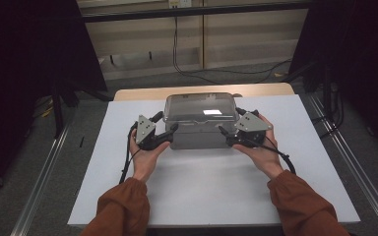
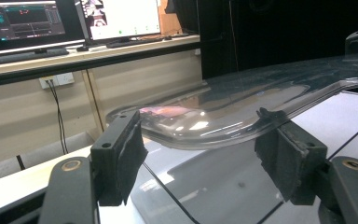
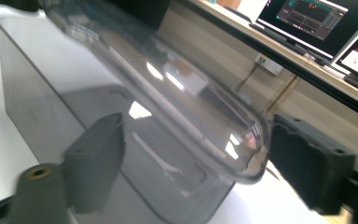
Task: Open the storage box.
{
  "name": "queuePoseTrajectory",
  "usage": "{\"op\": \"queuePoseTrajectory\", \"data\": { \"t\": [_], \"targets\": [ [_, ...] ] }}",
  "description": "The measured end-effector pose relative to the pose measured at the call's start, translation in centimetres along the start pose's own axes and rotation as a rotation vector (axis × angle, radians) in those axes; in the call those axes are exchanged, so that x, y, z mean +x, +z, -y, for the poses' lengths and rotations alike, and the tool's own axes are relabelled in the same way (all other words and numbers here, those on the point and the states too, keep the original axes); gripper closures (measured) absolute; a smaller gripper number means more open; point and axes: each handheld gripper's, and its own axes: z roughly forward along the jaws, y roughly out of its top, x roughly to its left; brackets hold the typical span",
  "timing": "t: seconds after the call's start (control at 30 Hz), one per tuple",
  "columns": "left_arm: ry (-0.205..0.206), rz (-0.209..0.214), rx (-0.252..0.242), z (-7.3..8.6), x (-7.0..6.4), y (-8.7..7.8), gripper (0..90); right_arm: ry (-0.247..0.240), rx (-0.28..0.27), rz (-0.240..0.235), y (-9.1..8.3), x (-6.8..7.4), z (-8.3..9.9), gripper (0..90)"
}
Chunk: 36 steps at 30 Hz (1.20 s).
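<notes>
A white board (image 1: 211, 187) covers most of a light wooden table (image 1: 142, 93), whose far edge shows as a strip beyond it. Past the table's far edge, black cables (image 1: 187, 69) hang down a beige wall and trail over the grey floor (image 1: 138, 81). A wall socket (image 2: 57, 80) sits under a shelf carrying two lit monitors (image 2: 121, 18) and a keyboard (image 2: 25, 55).
</notes>
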Motion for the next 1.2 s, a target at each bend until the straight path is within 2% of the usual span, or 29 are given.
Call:
{"op": "queuePoseTrajectory", "data": {
  "t": [0.2, 0.33, 0.43, 0.5, 0.6, 0.8, 1.2],
  "targets": [
    [0.01, 0.001, -0.003, -0.3, 0.0, 0.2, 33.8, 0.005, -0.042, 0.008, -0.1, -0.6, -0.2, 31.2],
    [0.022, -0.003, -0.011, -0.6, 0.5, 0.3, 36.2, 0.013, -0.054, 0.02, 0.0, -0.9, -0.2, 32.5],
    [0.007, -0.01, -0.019, -0.8, 0.8, 0.3, 36.7, 0.045, -0.071, 0.01, 0.1, -1.2, -0.4, 34.7],
    [0.003, -0.012, -0.023, -1.0, 0.9, 0.3, 36.7, 0.037, -0.074, 0.005, 0.1, -1.4, -0.5, 36.5],
    [0.006, -0.016, -0.036, -1.3, 1.0, 0.5, 37.6, 0.056, -0.088, -0.007, 0.2, -1.6, -0.7, 39.0],
    [0.04, -0.006, -0.035, -1.7, 1.1, 0.8, 39.9, 0.084, -0.109, -0.017, 0.4, -2.0, -0.8, 39.8],
    [0.02, -0.007, -0.058, -2.2, 1.5, 1.3, 40.7, 0.127, -0.13, -0.04, 0.7, -2.9, -1.3, 40.8]
  ]
}}
